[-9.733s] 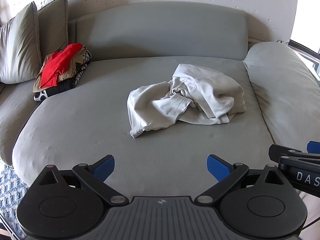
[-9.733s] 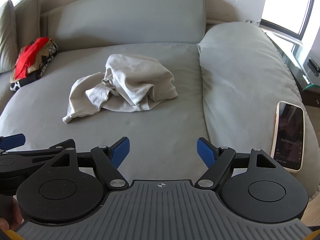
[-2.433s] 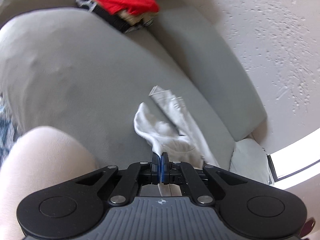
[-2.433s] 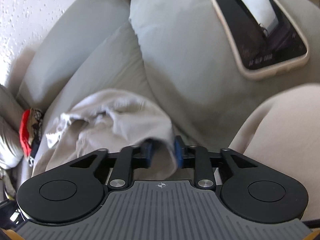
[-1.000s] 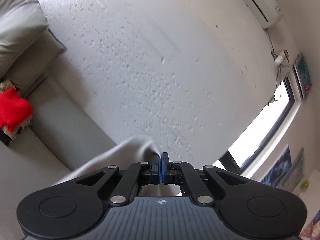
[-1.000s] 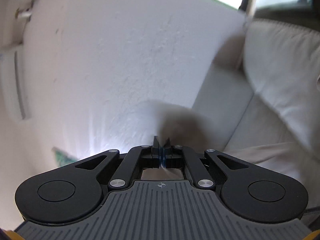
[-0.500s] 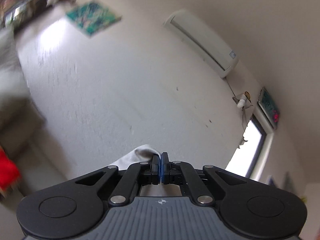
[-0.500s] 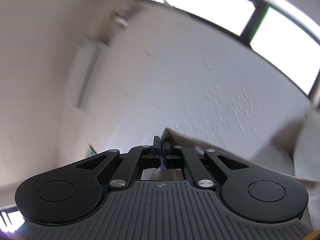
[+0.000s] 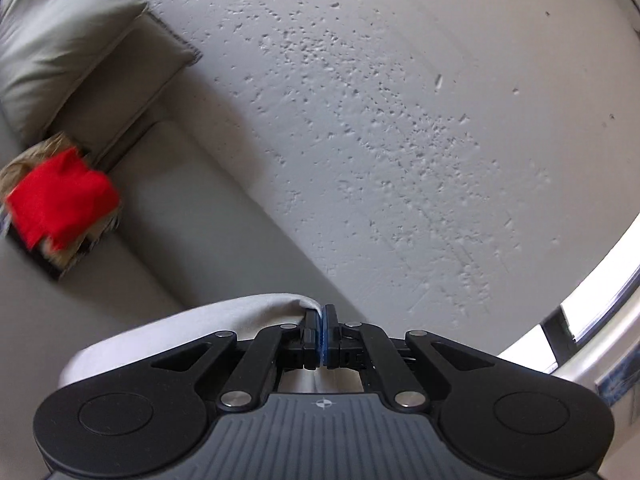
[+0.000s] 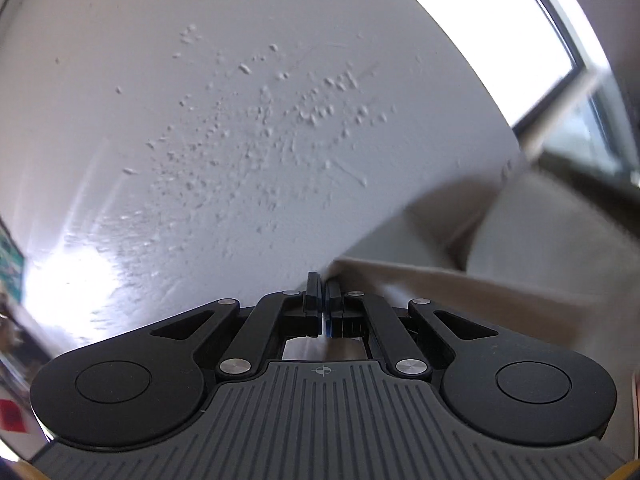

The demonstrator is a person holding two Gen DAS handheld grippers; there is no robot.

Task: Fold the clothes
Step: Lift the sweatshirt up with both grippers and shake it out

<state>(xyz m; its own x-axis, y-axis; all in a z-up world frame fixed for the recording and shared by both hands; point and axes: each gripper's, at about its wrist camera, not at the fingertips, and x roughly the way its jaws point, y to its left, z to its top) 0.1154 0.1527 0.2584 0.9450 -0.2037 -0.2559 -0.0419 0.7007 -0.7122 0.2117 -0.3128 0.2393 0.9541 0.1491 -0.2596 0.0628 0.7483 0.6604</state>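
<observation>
Garment (image 9: 256,312) now aloft, formerly crumpled.

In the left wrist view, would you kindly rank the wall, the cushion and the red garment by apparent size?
1. Wall
2. Cushion
3. Red garment
The fisheye lens warps sizes near the edges, but the gaps are wide enough.

Both tongs (image 9: 321,330) (image 10: 323,312) lifted the pale garment (image 9: 224,320) off the sofa (image 9: 192,216)

I lose most of the pale garment (image 9: 224,316) beneath my left rig; at nine o'clock the clothes pile (image 9: 60,208) smears, cropped by the edge.
</observation>
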